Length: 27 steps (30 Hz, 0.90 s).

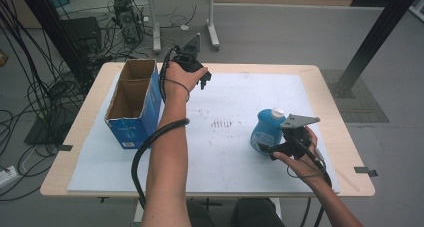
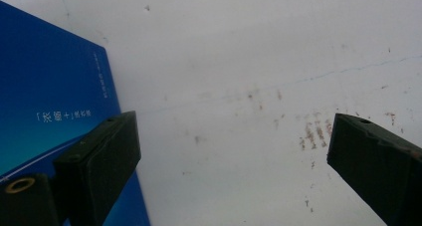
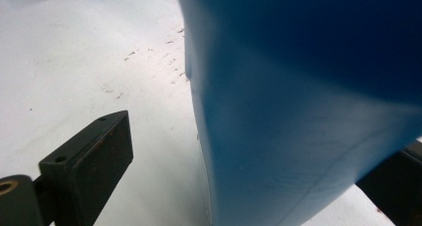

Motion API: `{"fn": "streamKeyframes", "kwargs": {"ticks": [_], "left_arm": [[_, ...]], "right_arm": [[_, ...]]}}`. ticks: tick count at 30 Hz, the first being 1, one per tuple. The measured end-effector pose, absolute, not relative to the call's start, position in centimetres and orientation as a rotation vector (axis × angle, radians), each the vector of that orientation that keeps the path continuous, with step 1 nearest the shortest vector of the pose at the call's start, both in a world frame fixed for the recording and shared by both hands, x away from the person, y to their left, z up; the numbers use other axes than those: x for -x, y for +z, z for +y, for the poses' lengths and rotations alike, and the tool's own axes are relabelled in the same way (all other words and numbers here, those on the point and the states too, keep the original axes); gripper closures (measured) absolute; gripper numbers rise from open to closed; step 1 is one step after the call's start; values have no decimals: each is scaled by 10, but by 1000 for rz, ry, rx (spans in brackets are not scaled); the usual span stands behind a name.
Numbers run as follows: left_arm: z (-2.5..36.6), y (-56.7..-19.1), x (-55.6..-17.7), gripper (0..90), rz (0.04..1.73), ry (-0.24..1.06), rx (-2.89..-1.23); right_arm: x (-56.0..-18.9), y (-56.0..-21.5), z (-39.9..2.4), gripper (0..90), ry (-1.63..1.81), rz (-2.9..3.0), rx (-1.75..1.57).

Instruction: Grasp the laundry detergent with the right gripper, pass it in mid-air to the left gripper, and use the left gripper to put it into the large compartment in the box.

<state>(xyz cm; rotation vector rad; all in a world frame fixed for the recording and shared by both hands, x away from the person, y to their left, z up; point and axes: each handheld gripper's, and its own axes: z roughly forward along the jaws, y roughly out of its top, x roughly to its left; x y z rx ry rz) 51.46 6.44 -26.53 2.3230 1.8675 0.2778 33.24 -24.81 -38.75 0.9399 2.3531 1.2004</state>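
The right gripper, jaws spread, straddled the blue bottle standing near the table's right edge; no grip was made yet. The left gripper hung spread beside the open box at the left edge. Lifting and boxing probably remained.

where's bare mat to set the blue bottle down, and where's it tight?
Free: the mat between the open box and the blue bottle, and the far right stretch beyond the bottle. Tight: beside the box's right wall, where the left gripper hangs, and the right edge around the right gripper.
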Motion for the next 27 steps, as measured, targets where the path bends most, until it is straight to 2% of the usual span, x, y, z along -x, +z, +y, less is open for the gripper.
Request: {"fn": "streamKeyframes", "kwargs": {"ticks": [6,22,27], "left_arm": [[62,-263,-515,70,1860,277,-2323],[65,-262,-513,71,1868,288,-2320],[67,-261,-513,70,1870,292,-2322]], "right_arm": [[-335,-388,-251,47,1201,2348,-958],[-338,-386,-252,197,1203,2332,-960],[-339,-386,-252,214,1209,2326,-968]]}}
